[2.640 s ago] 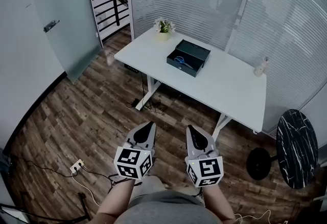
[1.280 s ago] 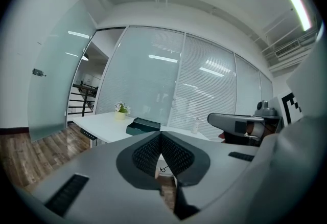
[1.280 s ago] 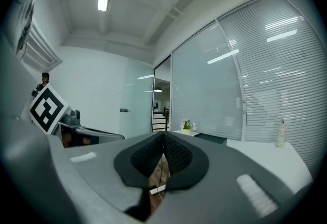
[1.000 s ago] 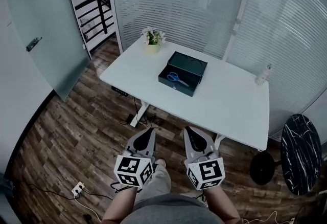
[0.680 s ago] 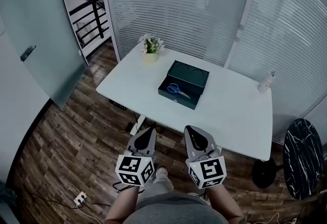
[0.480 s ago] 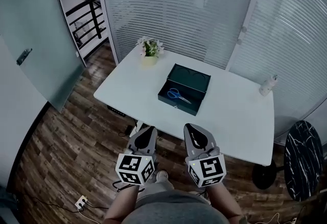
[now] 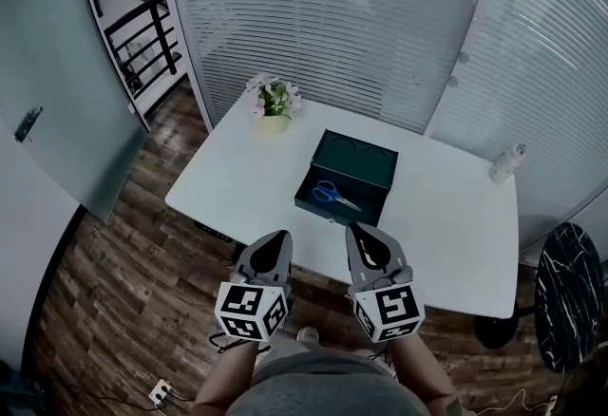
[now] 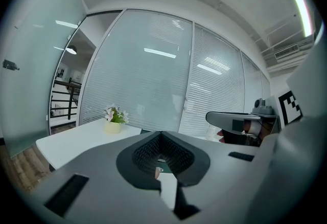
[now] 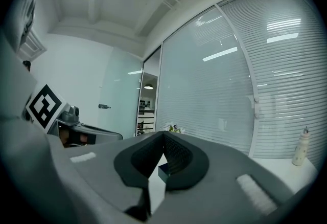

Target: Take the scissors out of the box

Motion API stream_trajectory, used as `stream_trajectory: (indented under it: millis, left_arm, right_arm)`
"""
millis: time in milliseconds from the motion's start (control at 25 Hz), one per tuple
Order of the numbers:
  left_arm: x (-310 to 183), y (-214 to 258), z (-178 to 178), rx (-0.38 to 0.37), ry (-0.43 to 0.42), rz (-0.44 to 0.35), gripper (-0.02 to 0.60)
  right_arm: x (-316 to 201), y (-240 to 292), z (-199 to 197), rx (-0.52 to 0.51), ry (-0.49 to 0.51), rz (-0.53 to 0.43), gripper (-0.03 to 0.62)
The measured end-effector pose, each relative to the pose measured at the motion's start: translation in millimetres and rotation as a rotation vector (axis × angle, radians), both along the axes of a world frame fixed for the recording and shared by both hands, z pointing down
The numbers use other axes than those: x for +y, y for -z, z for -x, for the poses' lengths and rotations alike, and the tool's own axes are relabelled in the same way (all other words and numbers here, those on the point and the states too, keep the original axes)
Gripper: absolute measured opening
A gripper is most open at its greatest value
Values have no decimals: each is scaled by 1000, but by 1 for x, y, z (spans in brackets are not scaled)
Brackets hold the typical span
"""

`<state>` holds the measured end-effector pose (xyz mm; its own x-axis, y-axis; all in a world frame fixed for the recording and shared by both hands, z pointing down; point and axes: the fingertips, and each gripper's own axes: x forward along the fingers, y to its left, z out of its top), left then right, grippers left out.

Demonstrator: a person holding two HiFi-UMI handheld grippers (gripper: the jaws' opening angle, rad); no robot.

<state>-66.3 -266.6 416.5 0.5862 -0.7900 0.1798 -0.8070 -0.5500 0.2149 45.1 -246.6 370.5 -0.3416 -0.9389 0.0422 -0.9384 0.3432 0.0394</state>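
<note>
A dark green open box [image 7: 348, 176] lies on the white table [image 7: 237, 181], and blue-handled scissors [image 7: 333, 193] rest inside it near its front wall. My left gripper [image 7: 277, 239] and right gripper [image 7: 359, 231] are held side by side at the table's front edge, short of the box. Both are shut with nothing between the jaws. In the right gripper view a corner of the box [image 9: 164, 171] shows through the slit under the closed jaws. The left gripper view looks level across the table top [image 8: 76, 141].
A small pot of flowers [image 7: 272, 105] stands at the table's far left corner, a white bottle [image 7: 505, 162] at its far right. Glass walls with blinds close in behind. A black marble round table [image 7: 568, 295] stands right of the desk. A floor socket [image 7: 160, 392] and cable lie lower left.
The person has walked up to the table, so the box and scissors now appear nearer. Both grippers came along, side by side, still shut, and reach the table's front edge.
</note>
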Motion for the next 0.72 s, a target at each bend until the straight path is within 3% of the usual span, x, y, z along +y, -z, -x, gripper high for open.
stream_trajectory:
  millis: [720]
  left_arm:
    - [-73, -21, 5, 4, 29, 40, 6]
  right_arm:
    - [-114, -20, -13, 105, 51, 73, 9]
